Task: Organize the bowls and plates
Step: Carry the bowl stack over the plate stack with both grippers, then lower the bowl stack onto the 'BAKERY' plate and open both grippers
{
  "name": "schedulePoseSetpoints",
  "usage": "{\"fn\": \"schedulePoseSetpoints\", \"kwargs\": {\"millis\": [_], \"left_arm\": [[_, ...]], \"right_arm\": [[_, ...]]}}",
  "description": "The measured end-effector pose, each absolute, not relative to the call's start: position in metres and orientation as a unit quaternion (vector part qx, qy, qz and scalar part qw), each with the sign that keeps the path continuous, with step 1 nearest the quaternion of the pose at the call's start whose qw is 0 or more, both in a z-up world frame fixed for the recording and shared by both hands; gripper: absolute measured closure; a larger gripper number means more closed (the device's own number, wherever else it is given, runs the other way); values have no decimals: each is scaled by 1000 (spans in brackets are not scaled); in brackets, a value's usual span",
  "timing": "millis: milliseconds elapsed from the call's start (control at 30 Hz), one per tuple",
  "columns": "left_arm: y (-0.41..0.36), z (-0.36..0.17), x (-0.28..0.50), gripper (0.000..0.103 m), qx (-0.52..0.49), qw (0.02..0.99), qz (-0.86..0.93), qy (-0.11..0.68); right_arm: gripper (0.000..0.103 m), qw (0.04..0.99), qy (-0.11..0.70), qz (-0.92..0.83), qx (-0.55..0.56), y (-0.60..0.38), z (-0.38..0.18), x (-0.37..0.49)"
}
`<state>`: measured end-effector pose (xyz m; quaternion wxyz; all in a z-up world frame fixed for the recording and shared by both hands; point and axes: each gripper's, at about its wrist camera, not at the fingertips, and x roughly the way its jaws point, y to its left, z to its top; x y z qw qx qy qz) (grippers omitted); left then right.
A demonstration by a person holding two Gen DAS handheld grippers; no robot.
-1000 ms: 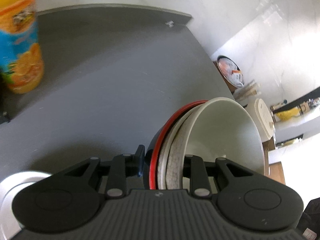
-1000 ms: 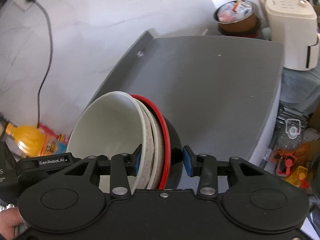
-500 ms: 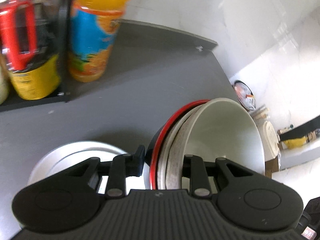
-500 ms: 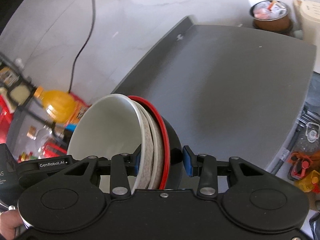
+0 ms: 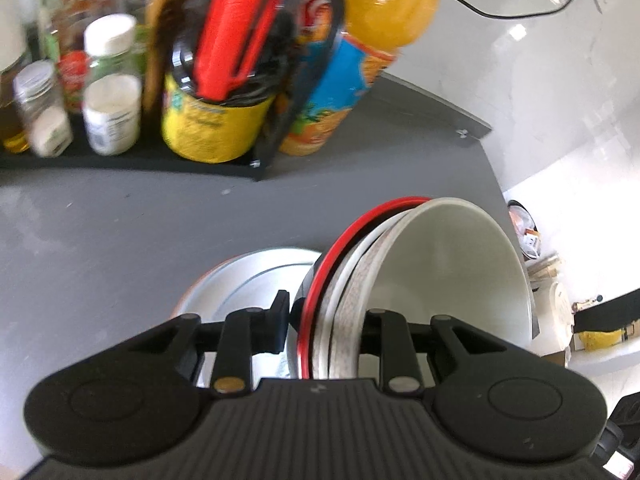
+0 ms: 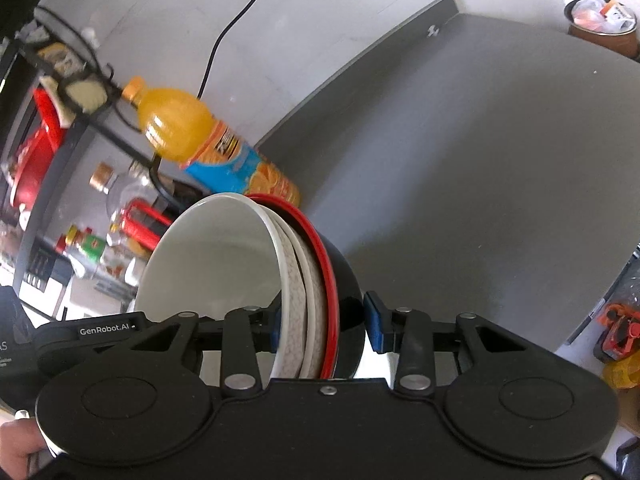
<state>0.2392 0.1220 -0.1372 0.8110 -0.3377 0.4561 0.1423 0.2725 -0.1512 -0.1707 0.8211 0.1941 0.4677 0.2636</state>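
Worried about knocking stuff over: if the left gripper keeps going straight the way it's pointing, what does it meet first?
Probably the orange juice bottle and the black rack beside it; the left gripper grips the bowl stack. Depth is unclear.

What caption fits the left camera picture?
Left gripper holds stacked bowls above a plate by bottles.

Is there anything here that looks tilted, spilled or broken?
Nothing spilled or broken. The only odd sight: the stack of bowls stands on edge in the air, clamped by both the left gripper and right gripper, beside a silver plate lying on the grey counter.
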Motion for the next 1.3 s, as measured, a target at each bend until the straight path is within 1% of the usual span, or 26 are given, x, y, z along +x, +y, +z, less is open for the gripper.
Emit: {"fn": "schedulePoseSetpoints", "kwargs": {"millis": [400, 1000, 1100, 1133, 1200, 1300], "left_arm": [[140, -150, 211, 78, -358, 791, 164, 468], [139, -176, 222, 78, -354, 778, 156, 495], [139, -176, 222, 78, -354, 778, 157, 494], [139, -176, 222, 78, -355, 778, 157, 494], [139, -176, 222, 76, -360, 776, 156, 494], [135, -172, 225, 71, -345, 781, 154, 497]], "right_arm": [[67, 808, 494, 268, 176, -131, -183, 264], [67, 803, 517, 251, 156, -128, -201, 265], [65, 800, 521, 251, 159, -128, -201, 267], [62, 798, 522, 253, 161, -128, -201, 268], [61, 796, 523, 258, 163, -128, -201, 268], [60, 794, 523, 262, 166, -130, -200, 269]]}}
